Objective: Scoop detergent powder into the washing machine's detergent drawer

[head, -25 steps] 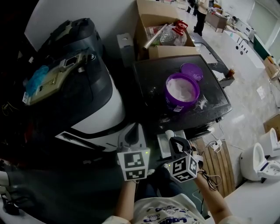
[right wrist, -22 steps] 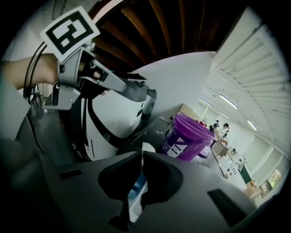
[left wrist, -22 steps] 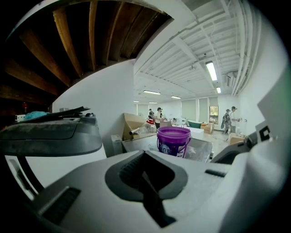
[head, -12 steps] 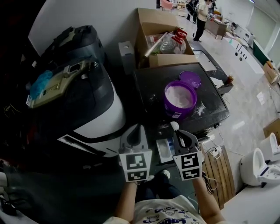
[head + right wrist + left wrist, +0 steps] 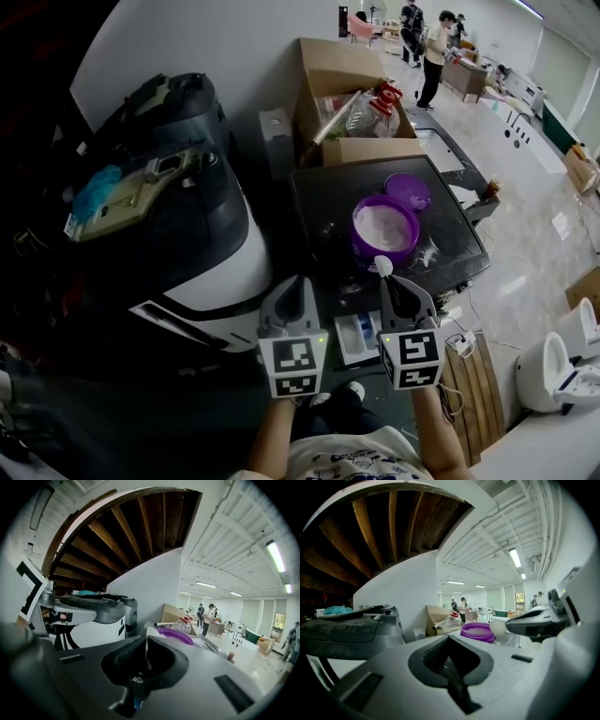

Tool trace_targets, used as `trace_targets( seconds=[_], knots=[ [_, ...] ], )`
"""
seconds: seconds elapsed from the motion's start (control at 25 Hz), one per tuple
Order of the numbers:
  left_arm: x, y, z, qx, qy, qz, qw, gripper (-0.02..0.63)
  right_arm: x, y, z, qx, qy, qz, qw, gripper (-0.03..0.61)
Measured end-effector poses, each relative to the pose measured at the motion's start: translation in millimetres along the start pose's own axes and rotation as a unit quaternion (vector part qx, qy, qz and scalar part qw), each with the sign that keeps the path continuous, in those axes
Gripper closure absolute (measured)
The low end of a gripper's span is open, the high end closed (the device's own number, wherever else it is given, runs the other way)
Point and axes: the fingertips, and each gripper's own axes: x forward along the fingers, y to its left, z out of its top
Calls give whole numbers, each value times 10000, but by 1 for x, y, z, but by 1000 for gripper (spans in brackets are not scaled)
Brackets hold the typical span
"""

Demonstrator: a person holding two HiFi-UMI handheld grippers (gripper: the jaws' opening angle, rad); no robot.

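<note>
A purple tub (image 5: 384,228) of white detergent powder stands open on a dark tabletop (image 5: 319,187), its purple lid (image 5: 409,190) lying just behind it. My right gripper (image 5: 386,278) is shut on a small white scoop (image 5: 382,265), whose round bowl sticks out of the tips just short of the tub's near rim. The left gripper view shows that scoop (image 5: 497,627) in front of the tub (image 5: 478,631). Left of it, my left gripper (image 5: 292,286) is shut and holds nothing. Between and below them, the white detergent drawer (image 5: 361,335) stands pulled out of the washing machine (image 5: 211,258).
A cardboard box (image 5: 342,80) with bottles stands behind the table. Dark gear (image 5: 141,187) lies on the washing machine's top. A wooden slatted board (image 5: 469,352) and a white fixture (image 5: 553,356) are on the floor at right. People (image 5: 433,37) stand far back.
My right gripper has risen from beside the drawer and moved forward with the scoop to the tub's near side. The left gripper has stayed about where it was.
</note>
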Motion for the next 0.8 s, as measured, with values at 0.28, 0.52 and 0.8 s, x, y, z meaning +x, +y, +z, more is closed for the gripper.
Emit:
trace_targets(
  seconds=[0.28,0.52,0.8],
  knots=[
    [0,3,10,25,-112,69,9999,612,-3,-14,18,141,-262,-149,9994,557],
    [0,2,19,42,-200,86,9998,612,-4,-19,30,218,-412,-172,9988,557],
    [0,2,27,81,-286,87,9995,612,-6,-25,35,236,-482,-215,9983,557]
  ],
)
